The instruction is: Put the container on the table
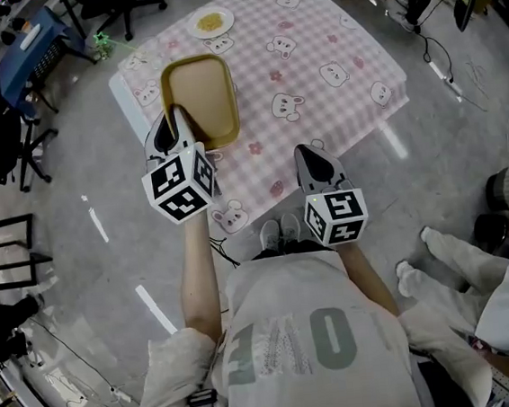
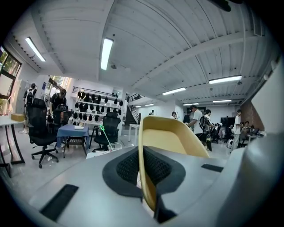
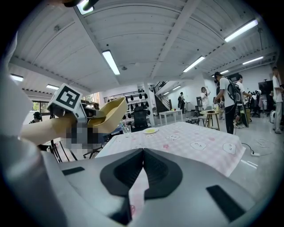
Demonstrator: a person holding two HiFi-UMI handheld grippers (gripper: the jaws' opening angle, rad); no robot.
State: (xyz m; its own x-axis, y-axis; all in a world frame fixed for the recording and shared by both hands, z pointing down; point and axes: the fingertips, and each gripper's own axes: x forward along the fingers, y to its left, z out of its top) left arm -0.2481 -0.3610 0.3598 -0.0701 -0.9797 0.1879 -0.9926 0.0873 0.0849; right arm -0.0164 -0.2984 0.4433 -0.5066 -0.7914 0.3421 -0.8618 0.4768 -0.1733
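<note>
A tan, rounded-rectangular container (image 1: pixel 200 97) hangs tilted over the left part of the table (image 1: pixel 337 45), which wears a pink checked cloth with bunny prints. My left gripper (image 1: pixel 176 118) is shut on its near rim. In the left gripper view the thin yellow wall (image 2: pixel 167 142) stands edge-on between the pads. In the right gripper view the container (image 3: pixel 111 116) is lifted above the cloth at the left. My right gripper (image 1: pixel 309 158) hovers by the table's front edge, shut and empty, its dark pads (image 3: pixel 157 170) meeting.
A white plate with food (image 1: pixel 210 22) sits at the table's far edge, with a clear glass (image 3: pixel 126 129) near it. A person's legs and white shoes (image 1: pixel 455 258) stand at the lower right. Office chairs and a blue table (image 1: pixel 30 45) are at the left.
</note>
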